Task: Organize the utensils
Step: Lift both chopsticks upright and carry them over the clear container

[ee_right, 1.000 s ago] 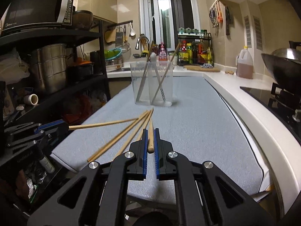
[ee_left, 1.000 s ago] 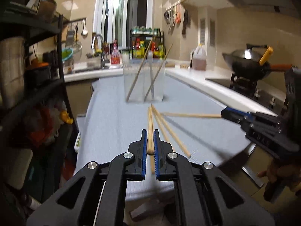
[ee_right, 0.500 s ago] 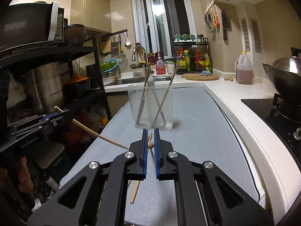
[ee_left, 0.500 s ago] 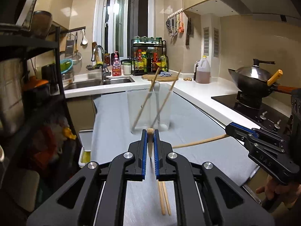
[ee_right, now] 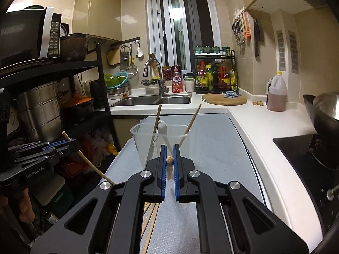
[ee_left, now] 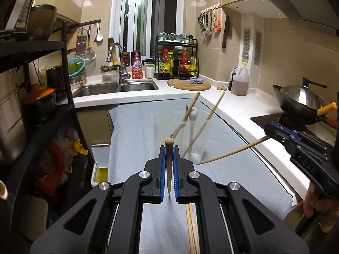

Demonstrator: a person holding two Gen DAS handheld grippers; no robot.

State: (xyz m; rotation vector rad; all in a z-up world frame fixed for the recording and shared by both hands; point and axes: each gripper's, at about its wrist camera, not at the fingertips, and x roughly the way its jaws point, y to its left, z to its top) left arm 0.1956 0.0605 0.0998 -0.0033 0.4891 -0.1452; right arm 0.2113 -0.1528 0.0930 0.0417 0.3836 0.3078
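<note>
1. Both grippers have risen off the grey mat (ee_left: 135, 127) since a second ago, each carrying a chopstick that then lay among the loose ones on the mat.
2. Left gripper (ee_left: 169, 154): jaws narrow, clamped on a wooden chopstick (ee_left: 169, 165) that hangs down between the pads; its lower tip ends just above the mat.
3. Right gripper (ee_right: 169, 156): jaws equally narrow, pinching a second chopstick (ee_right: 169, 169); only its butt end and a short stretch show there, but the left wrist view shows its full slanted length.
4. Clear cup (ee_right: 139, 144) stands just ahead on the mat, holding two chopsticks and a white utensil whose shape is hard to make out.
5. Remaining chopsticks (ee_left: 191, 228) lie on the mat, mostly hidden under the gripper bodies and cut off by the frame's bottom edge.
</note>
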